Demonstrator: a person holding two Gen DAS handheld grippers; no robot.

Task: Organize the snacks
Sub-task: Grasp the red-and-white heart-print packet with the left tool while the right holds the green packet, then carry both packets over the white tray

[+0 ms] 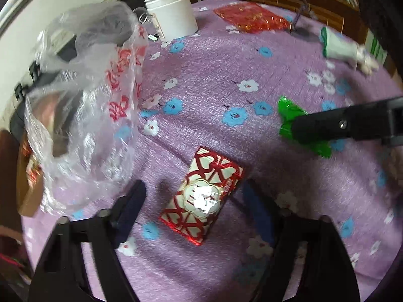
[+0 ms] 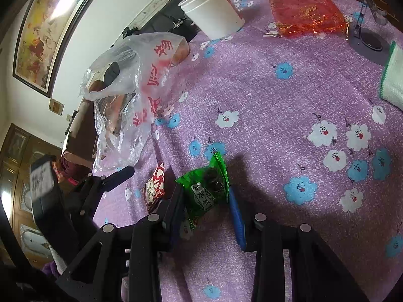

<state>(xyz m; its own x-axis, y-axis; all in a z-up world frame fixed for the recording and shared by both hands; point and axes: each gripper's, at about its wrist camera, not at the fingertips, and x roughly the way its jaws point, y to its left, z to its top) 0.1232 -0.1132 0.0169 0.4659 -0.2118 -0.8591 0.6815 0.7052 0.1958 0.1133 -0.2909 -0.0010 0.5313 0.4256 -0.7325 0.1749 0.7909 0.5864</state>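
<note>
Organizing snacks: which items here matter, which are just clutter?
Job items:
- red-and-white snack pack, lying between the open left tool fingers
- green snack packet, gripped by the right tool
- clear plastic bag

Lying about:
- white tub
- red foil bag
- white cloth

We make out large red Chinese characters printed on the clear plastic bag point(image 2: 141, 85), too crumpled to read, dark characters on the green snack packet's point(image 2: 205, 188) white label, blurred, characters on the red-and-white snack packet point(image 1: 201, 196), illegible under glare.
</note>
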